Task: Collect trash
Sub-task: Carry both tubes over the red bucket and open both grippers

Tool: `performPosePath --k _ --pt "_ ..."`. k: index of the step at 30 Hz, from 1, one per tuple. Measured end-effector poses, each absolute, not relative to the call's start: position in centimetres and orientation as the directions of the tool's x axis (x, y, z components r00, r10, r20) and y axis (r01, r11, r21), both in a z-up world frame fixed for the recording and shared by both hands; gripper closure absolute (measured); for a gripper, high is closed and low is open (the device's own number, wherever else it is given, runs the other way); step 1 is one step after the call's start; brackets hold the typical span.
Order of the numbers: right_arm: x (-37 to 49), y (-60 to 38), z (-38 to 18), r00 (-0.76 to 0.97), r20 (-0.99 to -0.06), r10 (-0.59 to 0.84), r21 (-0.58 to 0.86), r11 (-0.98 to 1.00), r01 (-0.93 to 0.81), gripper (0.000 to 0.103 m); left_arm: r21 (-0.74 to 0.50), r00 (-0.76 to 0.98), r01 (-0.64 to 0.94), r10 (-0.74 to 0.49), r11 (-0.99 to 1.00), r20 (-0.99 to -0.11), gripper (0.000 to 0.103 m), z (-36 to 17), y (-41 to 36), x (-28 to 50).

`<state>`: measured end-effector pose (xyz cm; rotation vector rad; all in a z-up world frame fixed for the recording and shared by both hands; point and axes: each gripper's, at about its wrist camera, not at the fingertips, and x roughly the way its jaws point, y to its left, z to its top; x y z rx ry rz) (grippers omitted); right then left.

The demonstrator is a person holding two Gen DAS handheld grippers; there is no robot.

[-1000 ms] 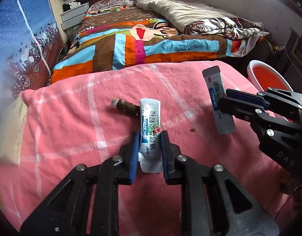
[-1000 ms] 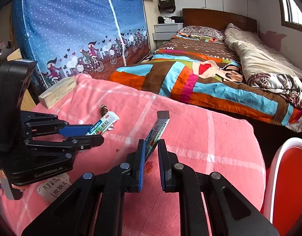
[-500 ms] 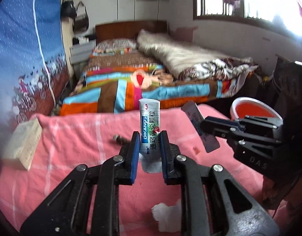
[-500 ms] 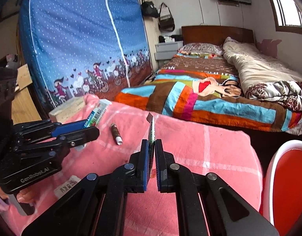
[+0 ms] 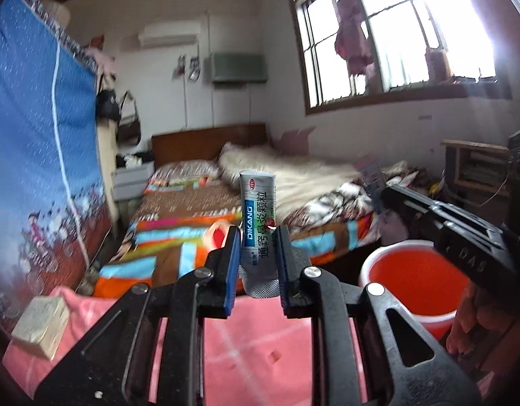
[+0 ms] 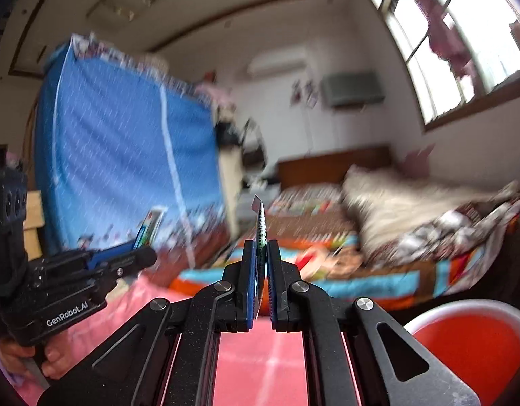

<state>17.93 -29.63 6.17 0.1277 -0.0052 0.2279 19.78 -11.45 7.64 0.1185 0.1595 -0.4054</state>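
My left gripper (image 5: 258,237) is shut on a white and blue DIKANG sachet (image 5: 259,209) and holds it upright, raised above the pink cloth (image 5: 253,355). My right gripper (image 6: 261,250) is shut on a second sachet (image 6: 260,223), seen edge-on. The right gripper also shows in the left wrist view (image 5: 385,193), at the right, above the red bin (image 5: 412,280). The left gripper with its sachet shows in the right wrist view (image 6: 148,237), at the left. The red bin (image 6: 473,338) is at the lower right there.
A wooden block (image 5: 40,324) lies on the pink cloth at the left. Behind it are a bed with a striped quilt (image 5: 178,237), a blue patterned screen (image 5: 36,155) on the left and a window (image 5: 395,34) on the right.
Both grippers have lifted and tilted upward with their sachets. The table top has dropped low in both views and the trash left on it is out of sight. The red bin is closer.
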Motion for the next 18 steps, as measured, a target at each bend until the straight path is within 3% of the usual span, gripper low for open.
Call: performPosePath --k 4,8,18 --pt "15.1 -32.4 7.5 0.983 0.159 0.094 0.1 0.989 -0.111 0.099 0.085 0.893 0.446 -0.436 0.891 -0.113 0.052 8.9 -13.8 19.3" --pt "13.8 -34.6 8.1 0.978 0.209 -0.007 0.102 0.995 -0.015 0.099 0.094 0.861 0.509 -0.502 0.856 -0.084 0.051 9.9 -17.1 19.4" --pt "15.6 -40.2 6.0 0.991 0.013 -0.136 0.202 0.971 0.131 0.099 0.062 0.756 0.638 -0.609 0.768 -0.241 0.051 7.9 -25.3 22.0"
